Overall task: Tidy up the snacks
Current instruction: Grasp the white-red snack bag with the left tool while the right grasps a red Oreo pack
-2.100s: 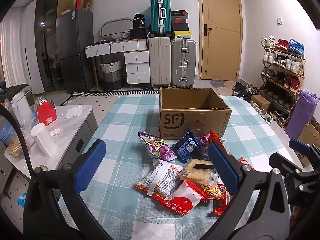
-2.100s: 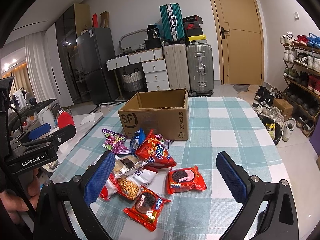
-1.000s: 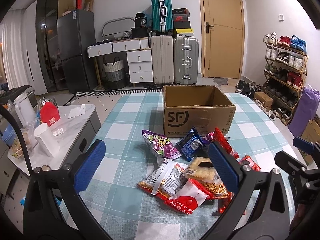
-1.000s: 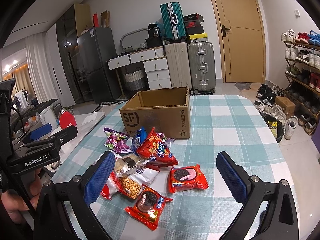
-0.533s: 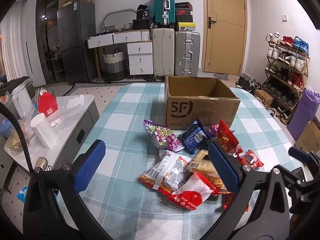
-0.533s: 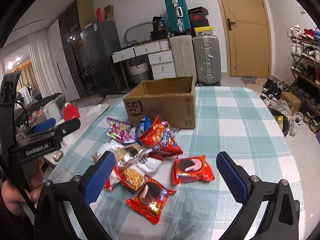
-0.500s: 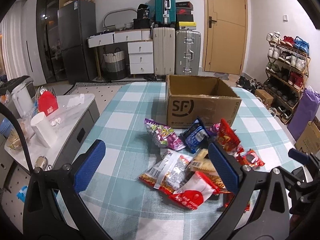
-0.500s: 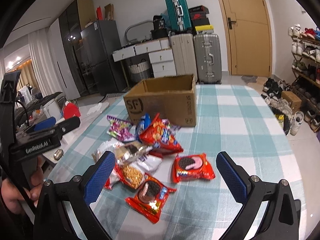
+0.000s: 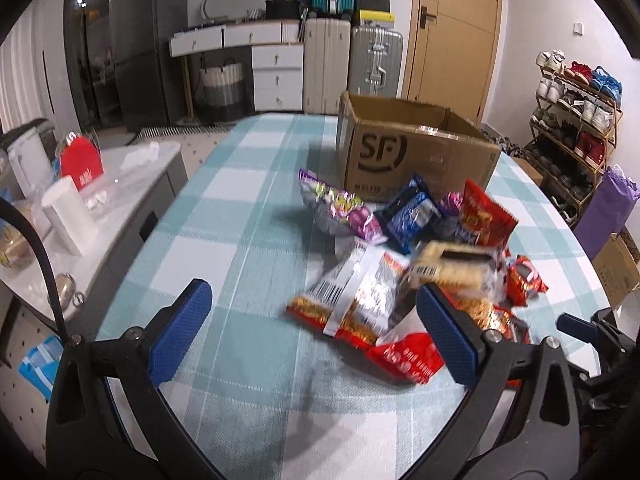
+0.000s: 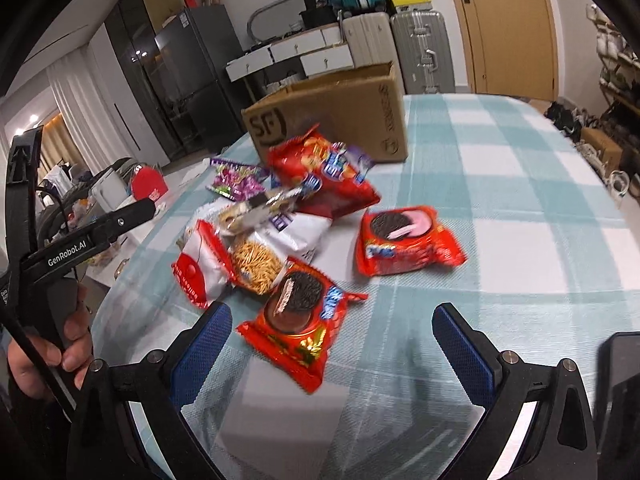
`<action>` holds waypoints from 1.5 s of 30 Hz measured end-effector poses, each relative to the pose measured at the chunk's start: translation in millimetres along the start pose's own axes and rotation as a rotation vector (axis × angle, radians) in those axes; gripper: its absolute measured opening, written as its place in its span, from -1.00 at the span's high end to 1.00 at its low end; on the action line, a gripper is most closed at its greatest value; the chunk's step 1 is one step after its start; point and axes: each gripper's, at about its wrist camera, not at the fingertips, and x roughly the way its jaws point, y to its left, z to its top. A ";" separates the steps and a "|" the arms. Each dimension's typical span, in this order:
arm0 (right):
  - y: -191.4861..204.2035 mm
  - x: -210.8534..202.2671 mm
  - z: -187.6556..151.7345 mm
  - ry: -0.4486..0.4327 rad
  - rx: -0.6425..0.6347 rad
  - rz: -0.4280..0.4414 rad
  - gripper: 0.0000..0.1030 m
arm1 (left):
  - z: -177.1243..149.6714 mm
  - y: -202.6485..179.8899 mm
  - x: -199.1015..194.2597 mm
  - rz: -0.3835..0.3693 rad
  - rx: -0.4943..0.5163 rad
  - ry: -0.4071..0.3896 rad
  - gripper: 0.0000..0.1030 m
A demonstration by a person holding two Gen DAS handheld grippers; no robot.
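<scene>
A brown cardboard box [image 9: 416,160] marked SF stands open-topped on the checked table [image 9: 224,216]. In front of it lies a pile of snacks: a purple pack [image 9: 340,208], a blue pack [image 9: 412,212], a red chips bag [image 9: 484,216], a cracker pack [image 9: 452,268] and a noodle pack [image 9: 352,304]. My left gripper [image 9: 312,292] hangs open just short of the pile, holding nothing. My right gripper [image 10: 332,312] hovers over a red cookie pack [image 10: 300,312]. Its jaws are closing but the pads touch nothing. A second cookie pack [image 10: 404,240] lies beyond it.
A low white-topped cabinet [image 9: 132,184] with a cup and a red box stands left of the table. Suitcases [image 9: 376,60] and a drawer unit line the back wall, and a shoe rack [image 9: 576,120] stands at the right. A hand [image 10: 68,344] holds the left gripper's handle.
Both grippers have sunk toward the table and tipped further down, so the snack pile looks nearer. No snack has moved.
</scene>
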 end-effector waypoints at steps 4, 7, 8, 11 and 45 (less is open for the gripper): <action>5.1 15.3 1.0 0.033 -0.012 0.015 -0.79 | -9.9 6.7 5.6 0.019 0.003 0.016 -0.99; 9.1 27.1 1.3 0.069 -0.013 0.026 -0.69 | -15.7 12.5 7.8 0.029 0.004 0.025 -0.99; 10.3 31.6 1.2 0.083 -0.013 0.030 -0.62 | -17.6 14.2 9.4 0.030 0.005 0.027 -0.99; 16.5 36.3 1.7 0.090 -0.035 0.033 -0.42 | -22.6 18.3 11.0 0.028 0.008 0.036 -0.99; -7.1 21.3 -4.9 0.047 0.009 0.123 0.00 | -29.8 -67.8 38.7 -0.241 0.237 0.194 -0.43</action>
